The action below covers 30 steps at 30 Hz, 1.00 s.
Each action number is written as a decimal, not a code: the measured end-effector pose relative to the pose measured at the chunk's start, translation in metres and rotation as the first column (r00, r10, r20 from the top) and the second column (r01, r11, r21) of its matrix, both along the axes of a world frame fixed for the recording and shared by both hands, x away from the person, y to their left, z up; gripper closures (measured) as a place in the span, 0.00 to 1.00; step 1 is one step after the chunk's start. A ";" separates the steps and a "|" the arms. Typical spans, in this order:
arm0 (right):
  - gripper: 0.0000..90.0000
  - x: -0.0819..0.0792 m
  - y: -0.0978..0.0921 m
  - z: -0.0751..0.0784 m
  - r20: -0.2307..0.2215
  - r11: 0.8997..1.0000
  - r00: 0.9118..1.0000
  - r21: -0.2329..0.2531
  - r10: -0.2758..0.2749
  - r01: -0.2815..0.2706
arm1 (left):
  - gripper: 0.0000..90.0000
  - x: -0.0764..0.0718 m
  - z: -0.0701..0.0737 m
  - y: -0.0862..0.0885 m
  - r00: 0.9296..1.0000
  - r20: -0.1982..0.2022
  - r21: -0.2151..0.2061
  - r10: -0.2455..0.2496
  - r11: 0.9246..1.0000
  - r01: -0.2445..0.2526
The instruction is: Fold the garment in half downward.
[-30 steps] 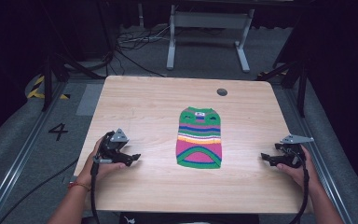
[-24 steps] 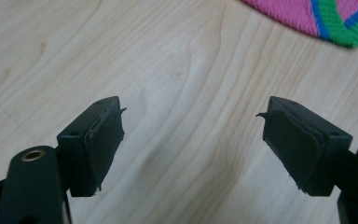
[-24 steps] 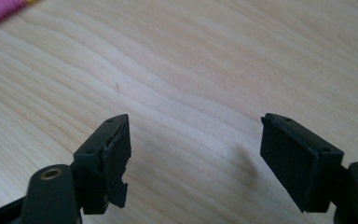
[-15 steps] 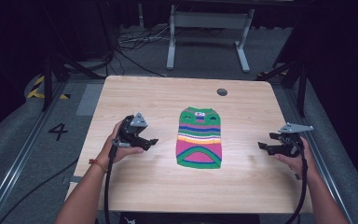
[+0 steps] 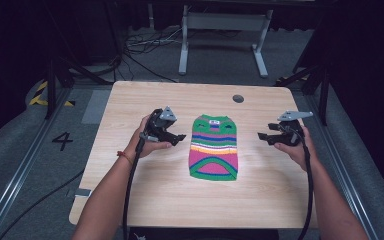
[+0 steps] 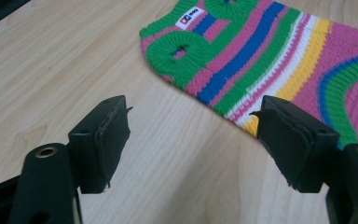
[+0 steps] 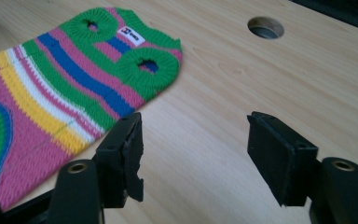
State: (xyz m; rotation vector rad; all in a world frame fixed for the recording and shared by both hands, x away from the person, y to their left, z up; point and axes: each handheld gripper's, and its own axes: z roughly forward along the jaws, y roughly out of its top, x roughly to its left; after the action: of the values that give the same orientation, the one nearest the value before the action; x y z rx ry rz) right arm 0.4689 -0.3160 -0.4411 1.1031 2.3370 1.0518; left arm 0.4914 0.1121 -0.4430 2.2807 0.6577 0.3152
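Striped knit sweater [image 5: 214, 147], small, in green, pink, blue, yellow and white, lying flat at the middle of the wooden bench [image 5: 130, 100], label end toward the far edge. Left tongs [image 5: 180, 136] just beside its left edge, jaws apart, holding nothing. Right tongs [image 5: 263, 136] near its right edge, jaws apart, holding nothing.

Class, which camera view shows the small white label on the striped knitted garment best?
The left gripper view: the white label is sharp, with a blue and red mark on it, at the green neck end of the striped knitted garment. The right gripper view shows it almost as large. In the high view it is just a white speck.
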 end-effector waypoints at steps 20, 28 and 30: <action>0.57 0.071 0.070 -0.024 -0.029 0.998 0.998 -0.002 0.063 -0.063 | 0.41 0.068 -0.028 -0.047 0.997 -0.057 -0.014 0.047 0.999 -0.048; 0.58 0.087 0.085 -0.036 -0.050 0.999 0.998 -0.001 0.032 -0.032 | 0.56 0.081 -0.038 -0.056 0.992 -0.074 -0.004 0.102 0.995 -0.103; 0.59 0.089 0.088 -0.038 -0.052 0.999 0.998 0.027 0.036 -0.034 | 0.54 0.082 -0.042 -0.059 0.990 -0.064 0.015 0.129 0.992 -0.129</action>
State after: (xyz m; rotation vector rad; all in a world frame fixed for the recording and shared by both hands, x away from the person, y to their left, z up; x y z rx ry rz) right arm 0.5583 -0.2285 -0.4789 1.1161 2.3978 1.0815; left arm 0.5730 0.0532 -0.4852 2.2710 0.8409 0.3083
